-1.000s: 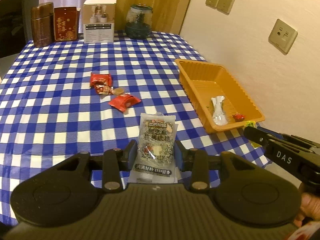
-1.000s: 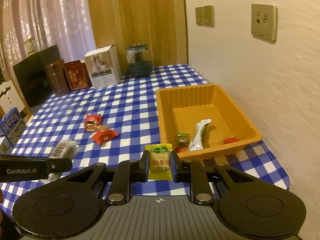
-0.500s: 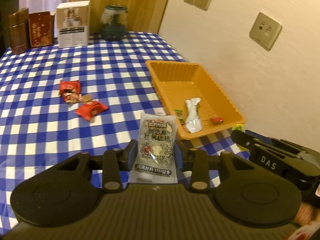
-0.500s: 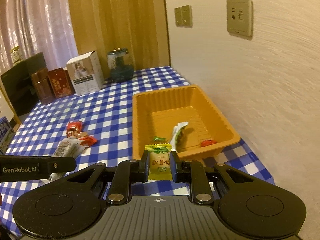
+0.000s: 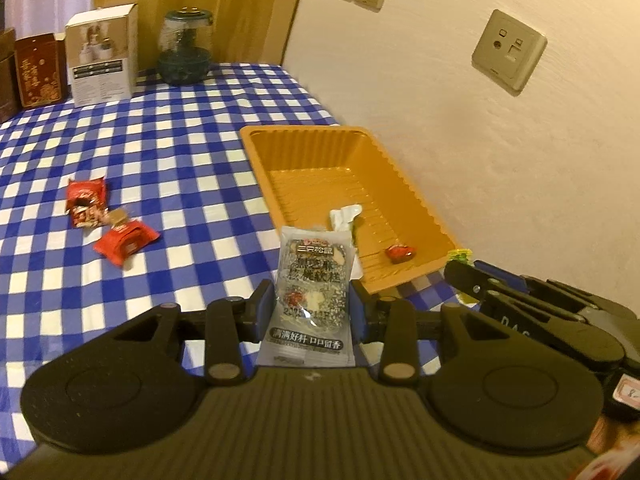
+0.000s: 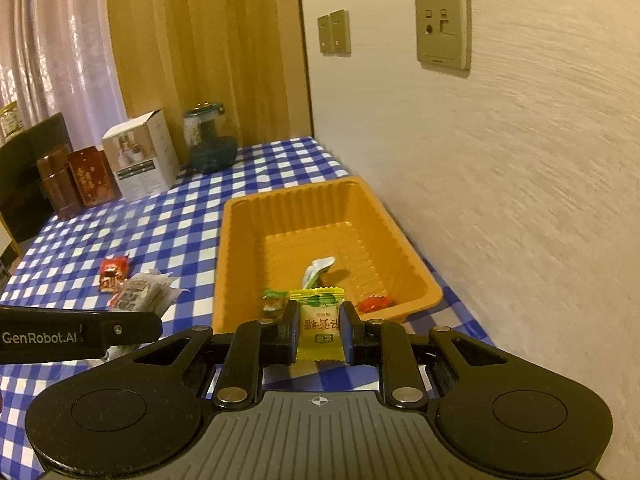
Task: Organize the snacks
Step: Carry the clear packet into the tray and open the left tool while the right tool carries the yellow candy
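Observation:
My left gripper is shut on a clear sesame-cake packet, held above the table just short of the orange tray's near left corner. My right gripper is shut on a small yellow candy packet, hovering at the near rim of the orange tray. Inside the tray lie a white-green wrapper, a green sweet and a red sweet. Red snack packets lie on the checked cloth to the left. Each gripper shows at the edge of the other's view.
At the table's far end stand a white box, a dark glass jar and red-brown tins. A cream wall with sockets runs close along the tray's right side. The blue-white checked cloth covers the table.
Both grippers have carried their packets rightwards, toward the tray; it now sits nearer the middle of each view. The grips look unchanged.

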